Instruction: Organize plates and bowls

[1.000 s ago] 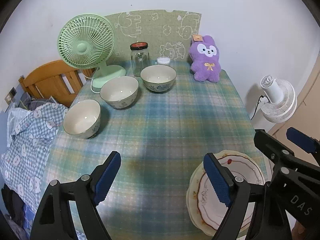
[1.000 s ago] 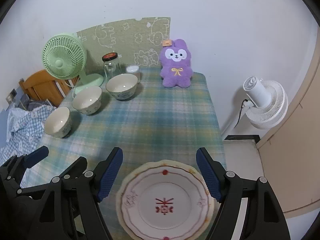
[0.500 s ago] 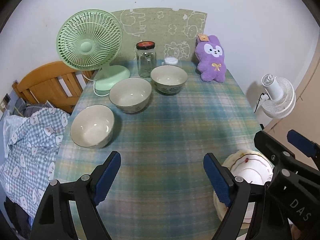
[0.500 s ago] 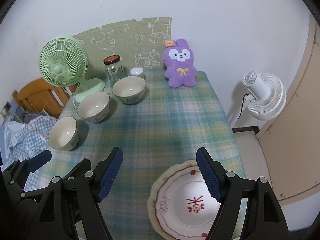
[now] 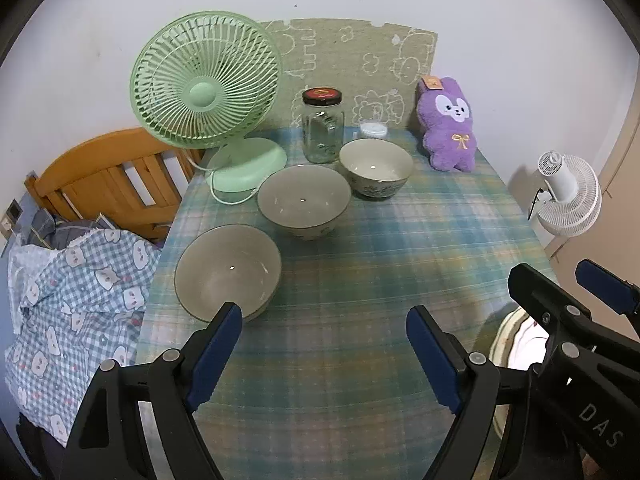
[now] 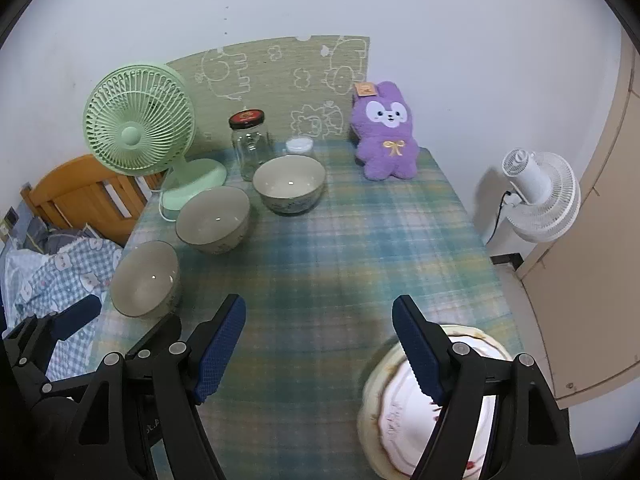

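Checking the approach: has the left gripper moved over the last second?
Yes. The left gripper has shifted left, toward the bowls: its left finger now overlaps the nearest bowl, and the plates slid right.

Three bowls diagonal; stacked plates bottom right.

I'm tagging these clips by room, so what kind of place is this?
Most likely a bedroom or small living space at home, not a kitchen. A wooden headboard with patterned bedding sits beside the table, which holds a plush toy and desk fan alongside the bowls.
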Available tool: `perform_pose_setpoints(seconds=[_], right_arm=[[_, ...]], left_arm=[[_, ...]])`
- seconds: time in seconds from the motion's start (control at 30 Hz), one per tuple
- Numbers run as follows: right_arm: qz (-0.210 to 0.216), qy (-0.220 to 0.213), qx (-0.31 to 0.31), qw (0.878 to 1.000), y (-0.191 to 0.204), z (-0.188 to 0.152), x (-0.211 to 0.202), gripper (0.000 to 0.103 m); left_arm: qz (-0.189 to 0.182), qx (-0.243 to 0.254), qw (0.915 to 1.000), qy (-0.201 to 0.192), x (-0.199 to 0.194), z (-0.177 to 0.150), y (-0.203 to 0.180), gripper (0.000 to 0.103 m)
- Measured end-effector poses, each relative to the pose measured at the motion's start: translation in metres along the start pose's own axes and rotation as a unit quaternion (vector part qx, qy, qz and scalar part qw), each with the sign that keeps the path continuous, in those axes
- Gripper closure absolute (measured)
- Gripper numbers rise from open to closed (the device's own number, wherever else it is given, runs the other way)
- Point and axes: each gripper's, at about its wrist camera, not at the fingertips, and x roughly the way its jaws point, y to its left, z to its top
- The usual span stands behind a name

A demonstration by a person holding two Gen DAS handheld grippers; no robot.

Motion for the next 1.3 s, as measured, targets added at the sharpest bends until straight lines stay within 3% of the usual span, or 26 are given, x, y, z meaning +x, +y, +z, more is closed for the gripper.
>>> perform_pose_setpoints(seconds=[0.43,0.53,1.03,1.13,1.3], right_arm=[[-0.009,-0.008,0.002,1.0,0.047,-0.001,0.027,0.024],[-0.02,0.011,0.0,1.0,0.059,-0.001,0.04,0.024],[-0.009,0.017,-0.01,1.0,0.104,0.002,0.087,0.025],[-0.002,0.021,-0.018,1.0,0.114,0.005,0.096,0.035],[0.008,0.026,-0.026,0.999,0.127,0.008,0.111,0.037]], left_arm=[[-0.018,-0.005,0.9997,0.016,0.027,0.0,0.043,0.019],[-0.018,-0.002,0.9996,0.02,0.035,-0.001,0.051,0.02],[0.016,-0.015,0.9996,0.015,0.072,0.001,0.089,0.027],[0.024,-0.02,0.9993,0.022,0.081,0.003,0.097,0.034],[0.035,-0.031,0.9985,0.027,0.095,0.005,0.112,0.039]])
